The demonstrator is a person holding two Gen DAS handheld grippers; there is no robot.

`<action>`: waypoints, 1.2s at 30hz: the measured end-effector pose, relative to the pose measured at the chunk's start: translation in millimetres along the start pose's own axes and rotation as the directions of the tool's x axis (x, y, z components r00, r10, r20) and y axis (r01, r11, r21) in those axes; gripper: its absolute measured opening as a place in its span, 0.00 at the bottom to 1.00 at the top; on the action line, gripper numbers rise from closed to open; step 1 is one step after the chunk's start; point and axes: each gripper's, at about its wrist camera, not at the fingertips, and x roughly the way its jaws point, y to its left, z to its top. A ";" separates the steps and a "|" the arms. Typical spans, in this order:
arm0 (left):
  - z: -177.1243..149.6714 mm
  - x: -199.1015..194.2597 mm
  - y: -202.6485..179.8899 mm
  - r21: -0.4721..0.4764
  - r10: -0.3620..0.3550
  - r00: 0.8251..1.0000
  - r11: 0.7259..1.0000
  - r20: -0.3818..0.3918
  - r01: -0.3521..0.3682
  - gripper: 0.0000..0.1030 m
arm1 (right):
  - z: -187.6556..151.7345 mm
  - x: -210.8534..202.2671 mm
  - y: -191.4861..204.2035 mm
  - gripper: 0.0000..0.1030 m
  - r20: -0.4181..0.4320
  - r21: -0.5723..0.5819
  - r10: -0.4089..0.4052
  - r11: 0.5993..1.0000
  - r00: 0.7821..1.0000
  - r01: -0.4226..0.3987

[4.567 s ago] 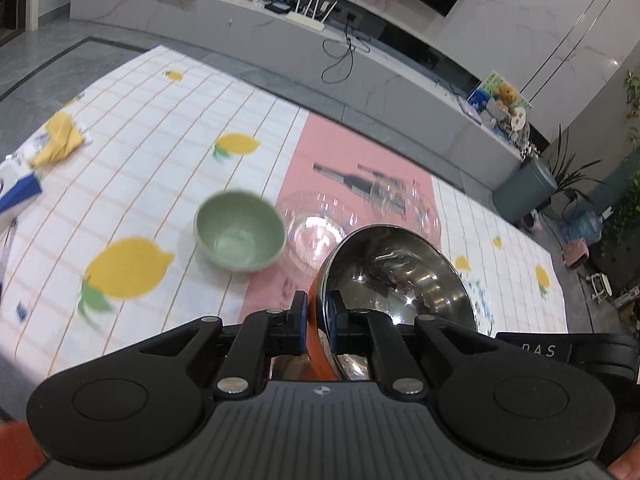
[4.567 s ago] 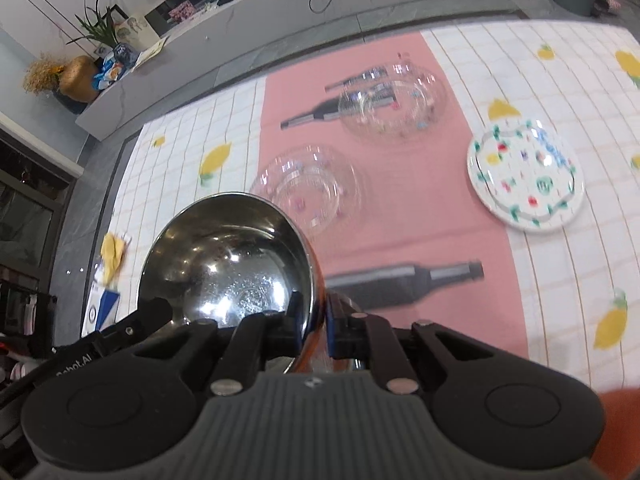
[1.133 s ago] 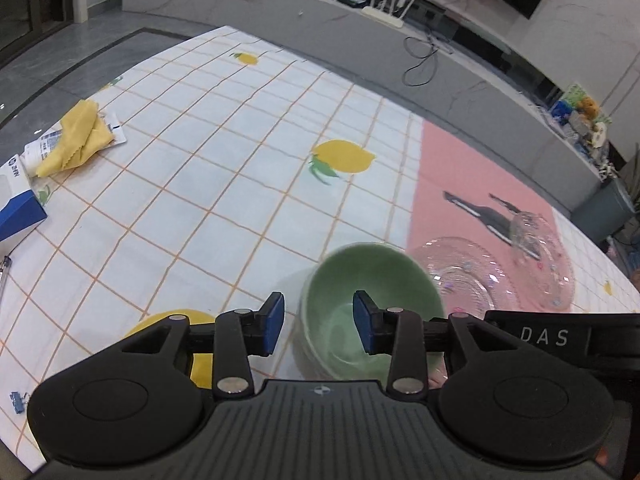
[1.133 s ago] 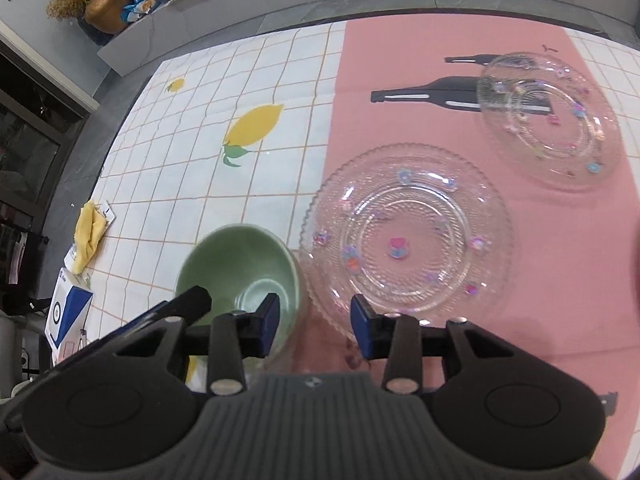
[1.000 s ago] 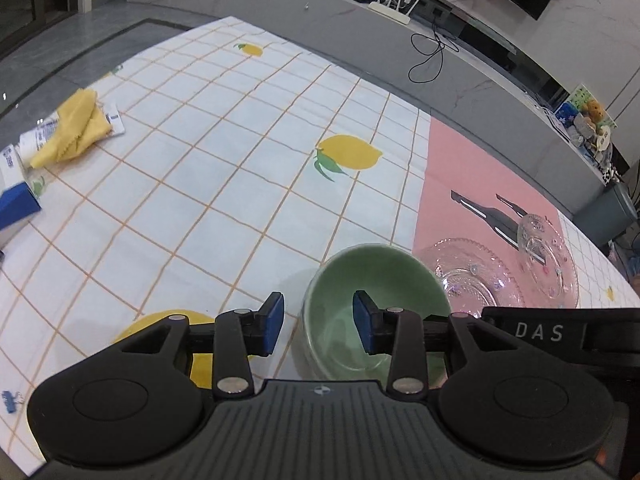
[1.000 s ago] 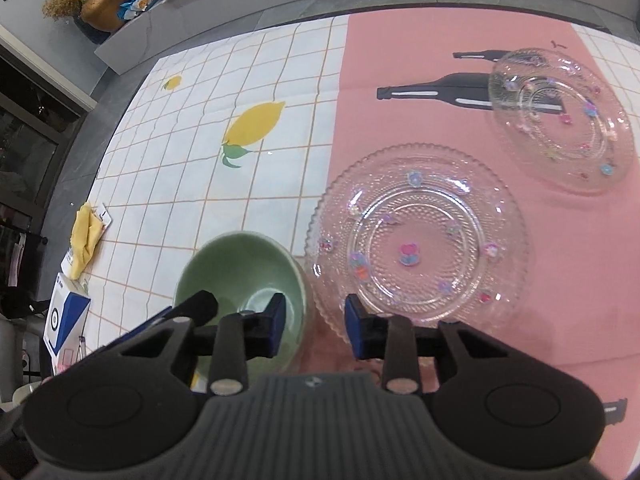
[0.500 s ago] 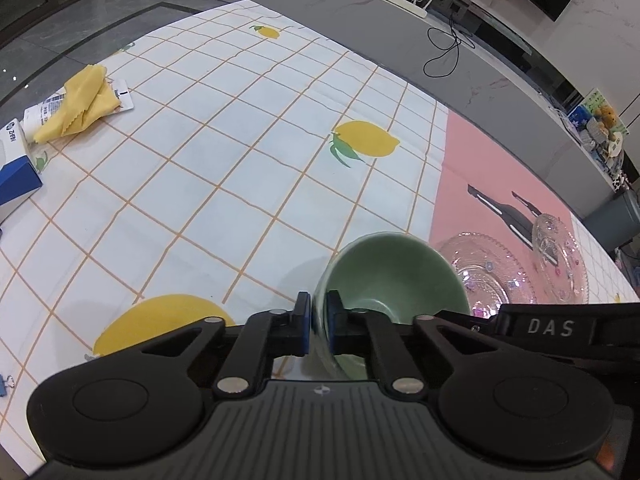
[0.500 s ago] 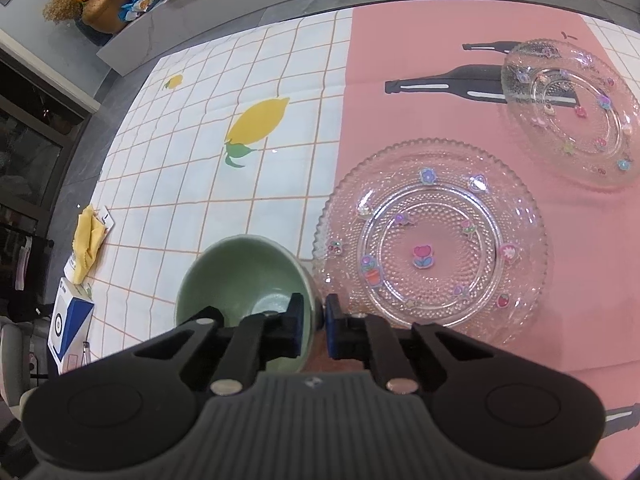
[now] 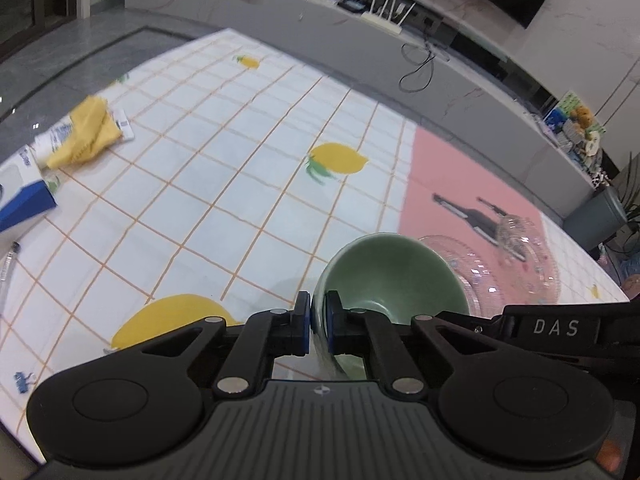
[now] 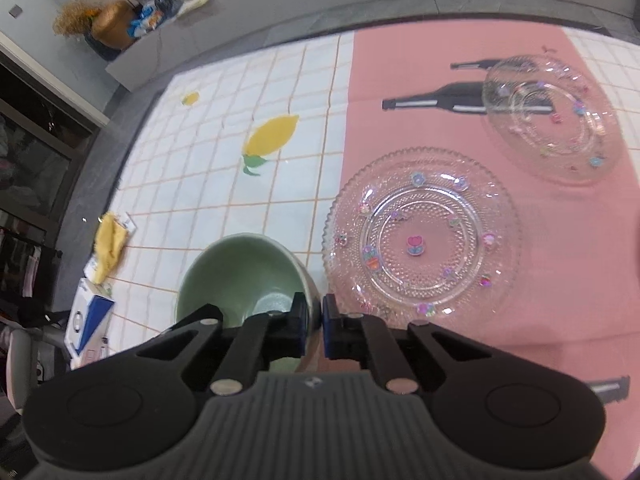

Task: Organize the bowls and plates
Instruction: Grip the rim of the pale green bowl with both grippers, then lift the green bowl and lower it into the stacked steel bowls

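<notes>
A pale green bowl (image 9: 390,276) hangs slightly tilted above the tablecloth, held by both grippers. My left gripper (image 9: 318,322) is shut on its left rim, one pad inside and one outside. My right gripper (image 10: 315,320) is shut on the right rim of the same green bowl (image 10: 240,272). Just right of the bowl a clear beaded glass plate (image 10: 422,236) lies on the pink strip. A second clear glass plate (image 10: 550,116) lies farther back to the right. In the left wrist view the nearer glass plate (image 9: 472,264) shows partly behind the bowl.
The lemon-print checked tablecloth (image 9: 208,168) covers the table. At its left edge lie a yellow cloth (image 9: 86,132) on a white packet, a blue and white box (image 9: 20,196) and a blue binder clip (image 9: 22,380). A grey low counter (image 9: 360,32) runs behind the table.
Both grippers closed on the rim of the green bowl from opposite sides. They have since lifted it a little off the cloth, and it now tilts.
</notes>
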 end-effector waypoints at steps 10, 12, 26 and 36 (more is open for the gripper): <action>-20.6 -83.9 -38.7 0.044 -0.094 0.992 0.995 0.080 0.090 0.08 | -32.9 -102.3 -14.9 0.06 0.108 0.018 0.058 0.998 0.992 -0.060; -26.3 -95.2 -46.6 0.054 -0.106 0.991 0.993 0.081 0.102 0.08 | -42.3 -118.9 -21.3 0.07 0.123 0.026 0.071 0.997 0.990 -0.074; -83.6 -105.4 -61.2 0.059 -0.121 0.992 0.991 0.038 0.119 0.08 | -122.9 -152.1 -80.8 0.09 0.213 0.157 0.137 0.973 0.968 -0.172; -100.0 -79.3 -57.2 0.024 -0.088 0.996 0.996 -0.022 0.089 0.08 | -134.6 -125.0 -83.6 0.09 0.219 0.130 0.071 0.986 0.973 -0.101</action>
